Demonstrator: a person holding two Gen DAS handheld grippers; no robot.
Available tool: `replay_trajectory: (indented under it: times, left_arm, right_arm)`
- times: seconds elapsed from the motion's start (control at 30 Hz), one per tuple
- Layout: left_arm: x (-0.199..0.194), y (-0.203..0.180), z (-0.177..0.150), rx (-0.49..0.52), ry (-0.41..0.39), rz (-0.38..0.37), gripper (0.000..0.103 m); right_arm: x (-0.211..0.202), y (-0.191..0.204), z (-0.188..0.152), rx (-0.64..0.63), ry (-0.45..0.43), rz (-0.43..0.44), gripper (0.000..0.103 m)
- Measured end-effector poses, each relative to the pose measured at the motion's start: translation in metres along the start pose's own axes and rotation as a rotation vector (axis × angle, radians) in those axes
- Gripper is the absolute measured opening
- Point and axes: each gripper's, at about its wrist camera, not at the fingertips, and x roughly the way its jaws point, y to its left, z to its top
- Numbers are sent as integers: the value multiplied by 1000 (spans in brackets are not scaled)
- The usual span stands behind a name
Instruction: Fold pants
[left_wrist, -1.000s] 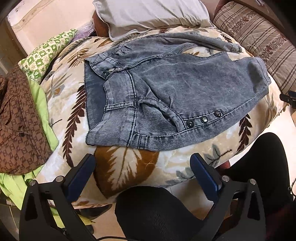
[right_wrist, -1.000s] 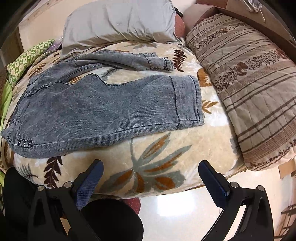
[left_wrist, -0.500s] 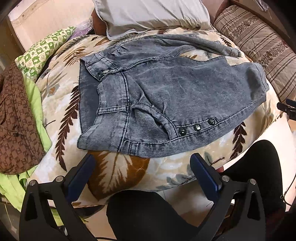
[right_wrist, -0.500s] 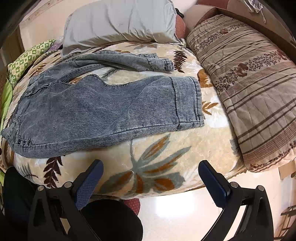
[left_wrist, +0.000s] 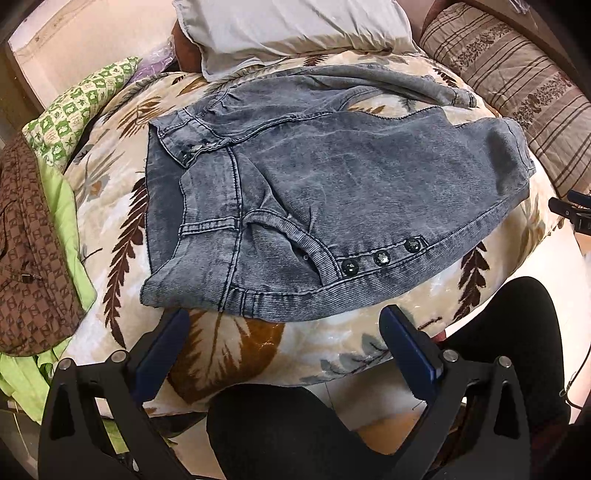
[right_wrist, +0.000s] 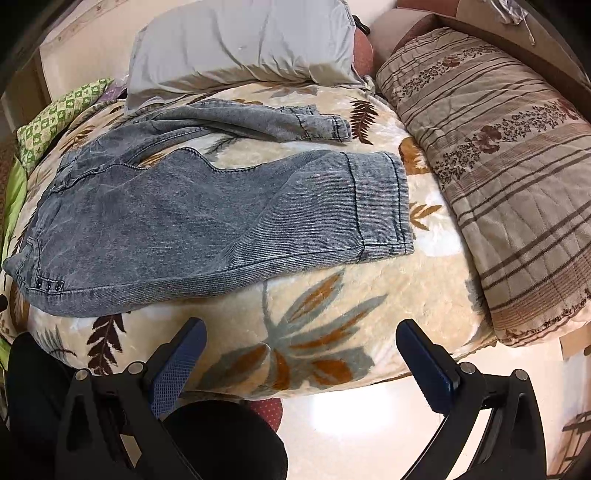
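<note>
Pants (left_wrist: 332, 192) just past L claw (left_wrist: 284, 325).

Plenty of open blanket (right_wrist: 332, 295) between the near bed edge and the jeans (right_wrist: 192, 218), so either gripper can come in low from the front. Right side is walled off by the striped quilt (right_wrist: 517, 177), far end by the grey pillow (left_wrist: 295, 29). Left edge looks crowded by a brown bag (left_wrist: 29, 251), I think
</note>
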Motion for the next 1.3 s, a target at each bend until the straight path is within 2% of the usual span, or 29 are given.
replay_trajectory:
  times: [0.1, 0.2, 0.33, 0.5, 0.57, 0.7, 0.87, 1.0, 1.07, 1.1, 1.17, 1.2, 1.23, 1.27, 1.3]
  left_arm:
    - [2, -1, 2, 1, 5, 0, 103]
    - [3, 7, 5, -46, 14, -30, 103]
    - [4, 41, 10, -182, 38, -78, 103]
    - [6, 91, 4, -390, 46, -121, 103]
    - [10, 109, -5, -505, 61, -176, 103]
    - [30, 122, -25, -659, 120, -288, 103]
    - [54, 113, -31, -726, 160, -369, 103]
    - [71, 112, -17, -798, 147, -432, 103]
    - [75, 115, -12, -819, 131, -459, 100]
    - [76, 114, -7, -830, 120, -468, 96]
    - [77, 113, 0, -820, 110, -462, 70]
    - [73, 112, 5, -802, 103, -434, 58]
    - [71, 112, 7, -788, 95, -421, 26]
    - [67, 112, 9, -774, 90, -410, 11]
    - [60, 114, 7, -770, 76, -403, 11]
  right_arm:
    - [2, -1, 1, 6, 1, 6, 103]
    - [4, -7, 3, 30, -3, 16, 103]
    - [9, -34, 10, 149, 8, 63, 103]
    - [25, -78, 18, 361, 26, 147, 103]
    - [37, -91, 20, 439, 35, 185, 103]
    - [62, -105, 22, 561, 67, 247, 103]
    - [88, -105, 15, 710, 66, 399, 103]
    - [89, -112, 13, 805, -1, 434, 102]
    - [89, -116, 12, 849, -52, 479, 92]
    - [92, -118, 15, 847, -44, 485, 88]
    - [97, -120, 22, 834, -17, 449, 61]
    - [98, -120, 25, 820, -12, 438, 51]
    - [98, -121, 29, 807, -8, 427, 15]
    - [92, -125, 33, 792, -23, 438, 7]
    - [85, -127, 34, 787, -52, 443, 7]
